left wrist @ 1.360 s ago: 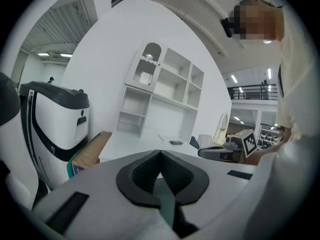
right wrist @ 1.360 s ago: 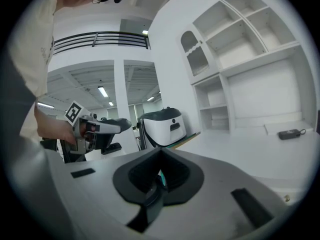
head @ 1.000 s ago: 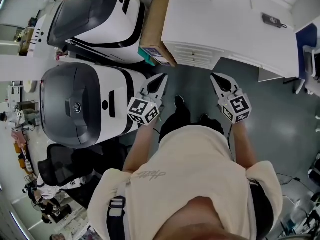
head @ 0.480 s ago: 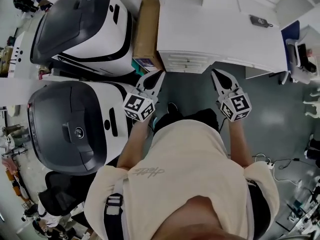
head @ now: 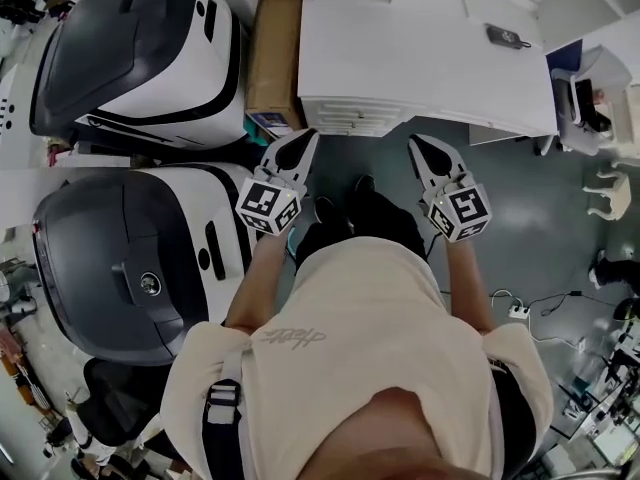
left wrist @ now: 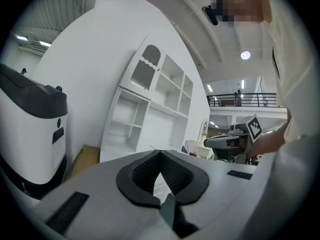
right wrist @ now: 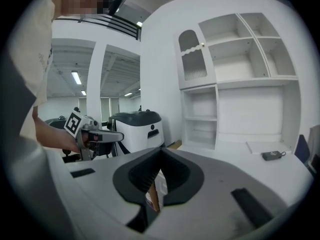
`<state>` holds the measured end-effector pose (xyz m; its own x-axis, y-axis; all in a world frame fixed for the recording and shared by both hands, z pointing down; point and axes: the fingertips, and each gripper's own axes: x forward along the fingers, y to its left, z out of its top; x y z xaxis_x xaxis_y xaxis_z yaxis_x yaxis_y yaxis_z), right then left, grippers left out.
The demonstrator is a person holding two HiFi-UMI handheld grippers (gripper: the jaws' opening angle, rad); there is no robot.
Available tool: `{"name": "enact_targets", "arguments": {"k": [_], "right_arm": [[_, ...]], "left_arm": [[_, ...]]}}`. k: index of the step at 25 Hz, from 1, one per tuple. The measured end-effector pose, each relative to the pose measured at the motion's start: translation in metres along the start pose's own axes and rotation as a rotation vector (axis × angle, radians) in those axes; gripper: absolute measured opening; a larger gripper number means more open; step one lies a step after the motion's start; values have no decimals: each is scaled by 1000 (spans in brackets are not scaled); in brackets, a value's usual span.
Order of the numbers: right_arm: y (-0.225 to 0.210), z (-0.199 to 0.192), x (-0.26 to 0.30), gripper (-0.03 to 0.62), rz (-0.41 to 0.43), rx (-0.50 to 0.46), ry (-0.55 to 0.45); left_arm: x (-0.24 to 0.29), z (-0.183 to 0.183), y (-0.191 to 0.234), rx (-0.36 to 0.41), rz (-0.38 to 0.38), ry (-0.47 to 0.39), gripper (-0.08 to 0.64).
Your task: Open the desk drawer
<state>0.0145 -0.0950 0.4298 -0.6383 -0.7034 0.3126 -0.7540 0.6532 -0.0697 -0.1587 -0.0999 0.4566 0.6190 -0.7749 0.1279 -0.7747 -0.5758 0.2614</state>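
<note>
Plainly, desk drawers (head: 352, 118) sit shut beside a cardboard box (head: 275, 53).

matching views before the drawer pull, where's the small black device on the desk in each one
head view: small black device at upper right, on the desktop.
left gripper view: not in it.
right gripper view: lower right, on the desktop.
shared landmark: the white shelf unit on the desk, seen in all three.

Ahead of the jaws stand one white table (head: 420, 58), one small dark device (head: 503, 36) on it and one cardboard box (head: 275, 48); to their left, two white-and-dark machines (head: 130, 48).
</note>
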Motion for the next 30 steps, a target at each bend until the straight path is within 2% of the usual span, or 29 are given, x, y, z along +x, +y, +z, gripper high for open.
{"name": "enact_targets", "arguments": {"k": [4,8,13,16,22,26,30], "right_arm": [[-14,-11,11,-5,12,13,28],[-32,-20,23,-5,5,24,36],[-57,-15,34,-5,35,41,3],[-73,-9,38,-5,49,45,-25],[-93,-7,47,-5,111,-23,-44],[-99,-6,53,-5,139,-37,-41],[-100,2,56,-5,150,-47,-50]], "left_arm": [[18,-1,0,-4,1,26,0],[36,1,-6,25,-7,68,0],[65,15,-13,77,-10,93,0],[85,22,-17,91,-7,90,0],[121,26,-23,85,20,60,0],[127,34,-15,65,63,46,0],[126,39,-9,74,67,54,0]]}}
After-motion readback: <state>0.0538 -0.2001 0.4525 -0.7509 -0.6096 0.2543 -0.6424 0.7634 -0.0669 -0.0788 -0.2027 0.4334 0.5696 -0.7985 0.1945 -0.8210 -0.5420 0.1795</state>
